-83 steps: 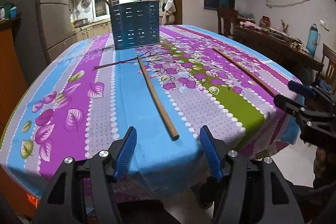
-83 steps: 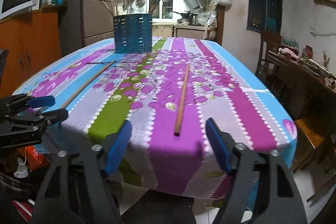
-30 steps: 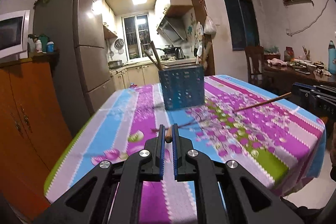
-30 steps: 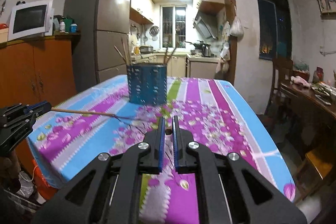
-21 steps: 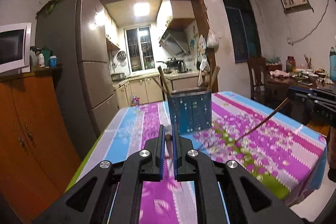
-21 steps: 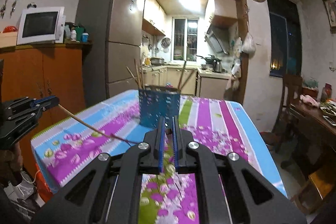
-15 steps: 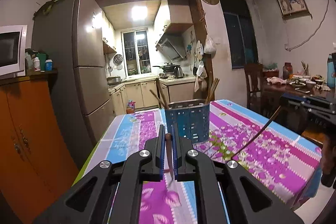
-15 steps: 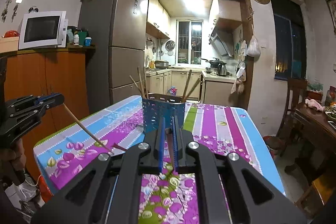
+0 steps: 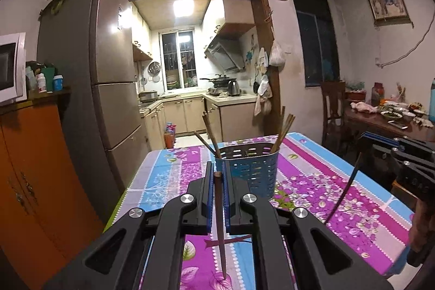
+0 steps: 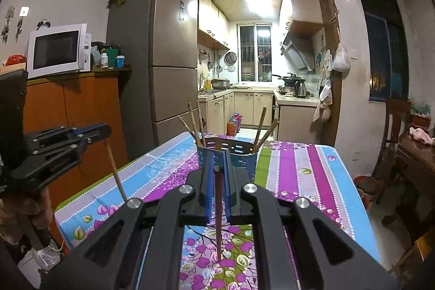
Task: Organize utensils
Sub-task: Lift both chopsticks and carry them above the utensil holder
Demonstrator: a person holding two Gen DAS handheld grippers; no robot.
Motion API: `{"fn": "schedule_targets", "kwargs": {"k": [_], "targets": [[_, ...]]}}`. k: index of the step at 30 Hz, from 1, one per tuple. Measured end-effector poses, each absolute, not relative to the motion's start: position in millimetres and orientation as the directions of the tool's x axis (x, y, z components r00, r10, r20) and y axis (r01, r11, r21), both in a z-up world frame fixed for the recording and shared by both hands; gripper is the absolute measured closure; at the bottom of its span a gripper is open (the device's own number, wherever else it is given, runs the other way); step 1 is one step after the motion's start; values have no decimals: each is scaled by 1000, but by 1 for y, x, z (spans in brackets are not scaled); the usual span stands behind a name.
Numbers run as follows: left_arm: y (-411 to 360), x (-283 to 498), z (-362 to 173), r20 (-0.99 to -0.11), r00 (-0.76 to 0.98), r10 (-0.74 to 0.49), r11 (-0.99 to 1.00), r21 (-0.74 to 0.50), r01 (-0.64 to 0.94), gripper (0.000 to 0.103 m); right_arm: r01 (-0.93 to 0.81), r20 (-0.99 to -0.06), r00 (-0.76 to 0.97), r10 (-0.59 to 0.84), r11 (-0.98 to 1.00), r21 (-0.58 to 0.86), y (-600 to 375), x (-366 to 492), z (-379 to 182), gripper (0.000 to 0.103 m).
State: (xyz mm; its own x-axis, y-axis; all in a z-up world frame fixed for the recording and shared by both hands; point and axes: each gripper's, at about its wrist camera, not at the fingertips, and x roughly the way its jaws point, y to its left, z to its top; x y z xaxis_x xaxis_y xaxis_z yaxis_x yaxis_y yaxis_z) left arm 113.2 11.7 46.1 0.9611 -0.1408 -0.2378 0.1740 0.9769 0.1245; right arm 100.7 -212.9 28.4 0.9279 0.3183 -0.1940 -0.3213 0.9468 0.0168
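Several chopsticks already stand in the blue basket (image 9: 246, 167) on the table (image 9: 339, 197), so part of the sorting looks done. Two are left, and both are in the air on the near side of the basket: the left gripper (image 9: 216, 181) is clamped on one chopstick (image 9: 219, 224), which hangs point down (nearly upright), and the right gripper (image 10: 217, 173) is clamped on the other chopstick (image 10: 218, 213) the same way. Neither is over the basket's rim yet; dropping them in remains.
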Motion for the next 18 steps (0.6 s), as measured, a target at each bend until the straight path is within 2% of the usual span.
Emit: {"fn": "schedule_targets", "kwargs": {"k": [18], "targets": [[0, 126, 42, -249, 965, -79, 972, 194, 130, 95, -334, -231, 919, 319, 942, -29, -200, 116, 34, 98]]}}
